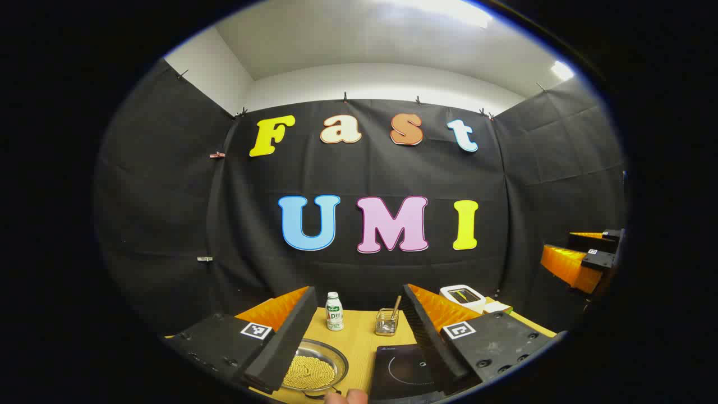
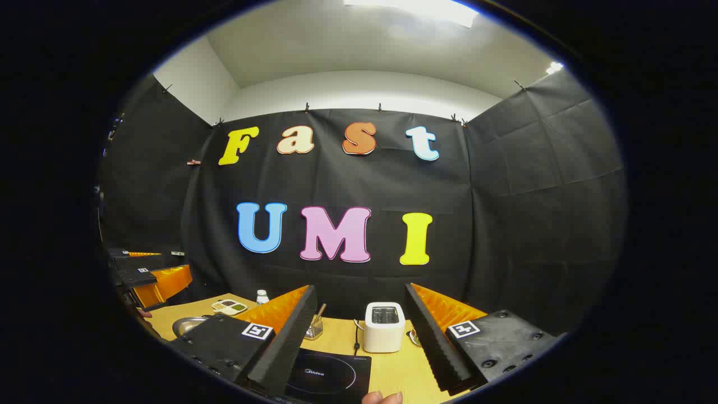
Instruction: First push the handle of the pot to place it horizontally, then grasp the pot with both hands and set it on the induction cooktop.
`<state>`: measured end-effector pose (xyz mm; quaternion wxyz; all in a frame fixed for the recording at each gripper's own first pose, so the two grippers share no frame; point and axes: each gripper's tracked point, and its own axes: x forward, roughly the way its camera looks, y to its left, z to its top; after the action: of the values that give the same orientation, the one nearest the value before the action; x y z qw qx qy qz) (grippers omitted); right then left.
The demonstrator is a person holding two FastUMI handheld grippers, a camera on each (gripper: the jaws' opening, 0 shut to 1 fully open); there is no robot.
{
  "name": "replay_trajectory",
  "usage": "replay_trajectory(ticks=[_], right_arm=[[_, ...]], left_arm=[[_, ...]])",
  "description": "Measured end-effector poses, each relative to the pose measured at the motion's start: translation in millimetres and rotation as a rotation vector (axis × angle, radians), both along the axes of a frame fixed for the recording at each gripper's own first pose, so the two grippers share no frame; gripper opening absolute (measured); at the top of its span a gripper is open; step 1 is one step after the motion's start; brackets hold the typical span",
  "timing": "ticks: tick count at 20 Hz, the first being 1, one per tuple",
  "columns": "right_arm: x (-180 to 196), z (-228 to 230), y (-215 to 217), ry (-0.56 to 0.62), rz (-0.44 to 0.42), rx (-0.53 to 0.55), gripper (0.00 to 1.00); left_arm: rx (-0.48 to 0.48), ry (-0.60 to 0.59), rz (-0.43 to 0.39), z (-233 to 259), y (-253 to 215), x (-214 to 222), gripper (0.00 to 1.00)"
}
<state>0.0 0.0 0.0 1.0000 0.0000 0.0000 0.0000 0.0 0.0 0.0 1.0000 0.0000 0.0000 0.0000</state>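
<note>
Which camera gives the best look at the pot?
The left gripper view: the pot lies low between the open tongs, its inside full of small yellow beads. In the right gripper view just a sliver of its rim shows at far left, behind a finger.

Cloth-walled booth (image 1: 168, 224): toaster (image 2: 385, 327), induction cooktop (image 2: 331, 377).

**Right tongs hanging open above the cooktop**

The right tongs (image 2: 359, 348) are hovering with their jaws spread wide over the wooden table (image 2: 392, 373). Between them, the black induction cooktop (image 2: 331, 380) is lying flat, and a white toaster (image 2: 385, 327) is standing just behind it. A wire holder (image 2: 314, 327) is sitting near the cooktop's far corner. Far left, the other tongs (image 2: 147, 275) are hanging above a metal pot (image 2: 188, 324).
</note>
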Motion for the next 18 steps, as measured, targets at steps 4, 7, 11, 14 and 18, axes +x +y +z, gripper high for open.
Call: replay_trajectory(ticks=[4,7,11,14,18], right_arm=[[-2.1,-2.0,0.4,0.01,-0.003,-0.005,0.98],[-4.2,-2.9,3.8,0.015,0.0,0.002,0.98],[-7.3,-2.3,6.9,0.011,0.007,0.0,0.98],[-11.2,-2.2,9.1,0.006,0.013,-0.001,0.98],[-14.8,-11.8,13.2,0.006,0.022,-0.008,0.98]], left_arm=[[0.012,-0.011,0.011,6.1,5.7,-3.2,0.95],[0.018,-0.017,0.016,8.3,8.1,-5.5,0.95],[0.017,-0.023,0.02,10.0,9.2,-8.8,0.92],[0.012,-0.026,0.024,10.0,10.5,-11.1,0.92],[-0.013,-0.029,0.026,2.2,16.5,-18.6,0.95]])
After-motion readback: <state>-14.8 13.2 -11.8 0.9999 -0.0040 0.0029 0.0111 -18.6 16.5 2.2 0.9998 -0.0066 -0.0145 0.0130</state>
